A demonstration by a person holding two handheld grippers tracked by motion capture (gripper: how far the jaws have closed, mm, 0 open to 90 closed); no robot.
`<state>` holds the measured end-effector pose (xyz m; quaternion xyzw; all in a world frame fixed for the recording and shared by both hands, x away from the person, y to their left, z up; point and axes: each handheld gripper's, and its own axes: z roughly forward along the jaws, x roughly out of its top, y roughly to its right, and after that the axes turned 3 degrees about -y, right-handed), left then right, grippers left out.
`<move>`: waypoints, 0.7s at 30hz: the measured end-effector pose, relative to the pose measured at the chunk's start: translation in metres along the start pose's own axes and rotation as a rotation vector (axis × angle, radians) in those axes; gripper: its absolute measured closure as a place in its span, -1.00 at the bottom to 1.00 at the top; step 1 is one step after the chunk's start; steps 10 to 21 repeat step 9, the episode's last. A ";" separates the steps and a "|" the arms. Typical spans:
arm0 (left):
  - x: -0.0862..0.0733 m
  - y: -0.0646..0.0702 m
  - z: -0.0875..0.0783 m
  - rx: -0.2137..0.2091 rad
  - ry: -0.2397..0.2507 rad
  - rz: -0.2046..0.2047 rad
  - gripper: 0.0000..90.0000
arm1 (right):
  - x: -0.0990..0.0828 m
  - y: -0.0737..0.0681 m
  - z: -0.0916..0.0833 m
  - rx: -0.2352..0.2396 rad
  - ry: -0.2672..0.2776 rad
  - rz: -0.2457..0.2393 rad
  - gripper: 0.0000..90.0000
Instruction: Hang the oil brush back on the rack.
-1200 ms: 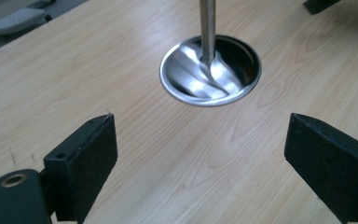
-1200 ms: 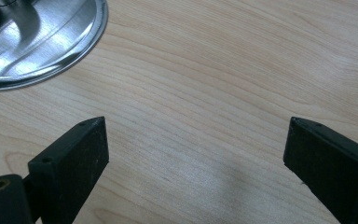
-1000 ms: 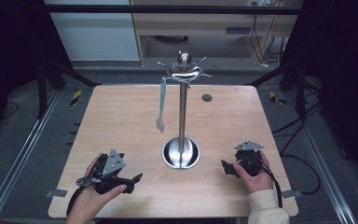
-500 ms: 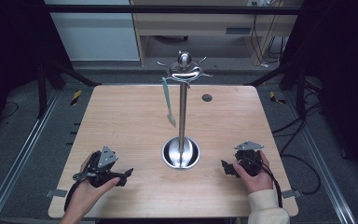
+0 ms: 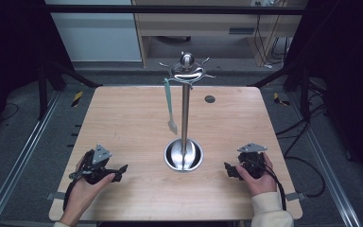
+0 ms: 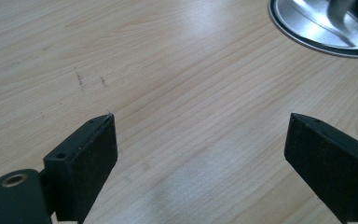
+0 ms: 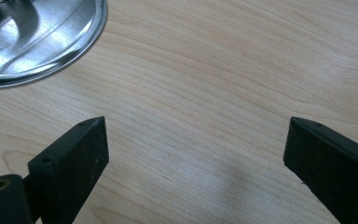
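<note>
Desk (image 5: 123, 123) is carrying the steel stand (image 5: 184, 153) while I am resting left claw (image 5: 122, 168) and right claw (image 5: 227, 169) beside it, jaws apart, gripping nothing.

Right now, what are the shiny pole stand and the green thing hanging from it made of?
The stand looks like polished metal, probably steel: its round base mirrors light like chrome. The hanging utensil has a matte pale-green handle, perhaps plastic or silicone, with a greyish tip I cannot identify. The table shows light wood grain, maybe laminate.
</note>
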<state>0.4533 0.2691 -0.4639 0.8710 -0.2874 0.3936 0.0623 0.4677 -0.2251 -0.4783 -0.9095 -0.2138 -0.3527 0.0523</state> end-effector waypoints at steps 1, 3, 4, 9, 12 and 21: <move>-0.001 -0.002 0.001 0.006 0.004 -0.006 -0.80 | 0.000 0.000 0.000 0.002 0.000 0.000 -0.84; -0.005 -0.006 0.003 0.017 0.005 -0.019 -0.80 | 0.000 0.000 0.000 0.001 -0.001 -0.001 -0.84; -0.006 -0.007 0.004 0.019 0.008 -0.028 -0.80 | 0.000 0.000 0.000 0.002 -0.001 -0.002 -0.84; -0.013 -0.016 0.006 0.035 -0.001 -0.040 -0.80 | 0.000 0.000 0.000 0.005 0.002 0.006 -0.84; -0.013 -0.016 0.006 0.035 -0.001 -0.040 -0.80 | 0.000 0.000 0.000 0.005 0.002 0.006 -0.84; -0.013 -0.016 0.006 0.035 -0.001 -0.040 -0.80 | 0.000 0.000 0.000 0.005 0.002 0.006 -0.84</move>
